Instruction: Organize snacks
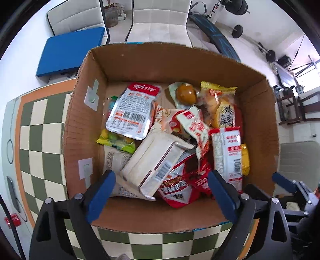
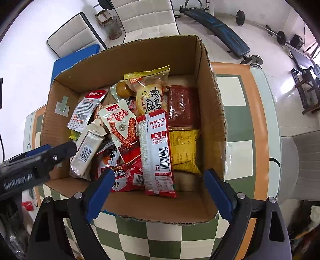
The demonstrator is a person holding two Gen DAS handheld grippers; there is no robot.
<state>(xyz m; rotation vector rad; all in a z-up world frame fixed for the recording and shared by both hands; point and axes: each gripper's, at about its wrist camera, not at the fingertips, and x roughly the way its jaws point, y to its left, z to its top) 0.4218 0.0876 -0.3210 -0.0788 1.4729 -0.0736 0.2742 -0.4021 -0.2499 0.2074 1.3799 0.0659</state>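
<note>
An open cardboard box [image 1: 258,112] [image 2: 214,112] on a checkered table holds several snack packets. They include a silver pouch with a red top [image 1: 131,110] [image 2: 86,110], a beige wrapped bar [image 1: 154,164] [image 2: 88,146], a long red and white packet [image 1: 227,154] [image 2: 157,154], a yellow packet [image 2: 184,150] and a dark red packet [image 2: 183,106]. My left gripper [image 1: 161,195] is open and empty above the box's near edge. My right gripper [image 2: 158,193] is open and empty above the near right part of the box. The left gripper's body [image 2: 36,162] shows at the left of the right wrist view.
The green and cream checkered table [image 1: 38,144] [image 2: 236,124] has an orange border. White chairs [image 1: 158,22] [image 2: 144,16] and a blue pad [image 1: 70,50] stand behind the box. Gym equipment [image 2: 218,28] lies on the floor at the back right.
</note>
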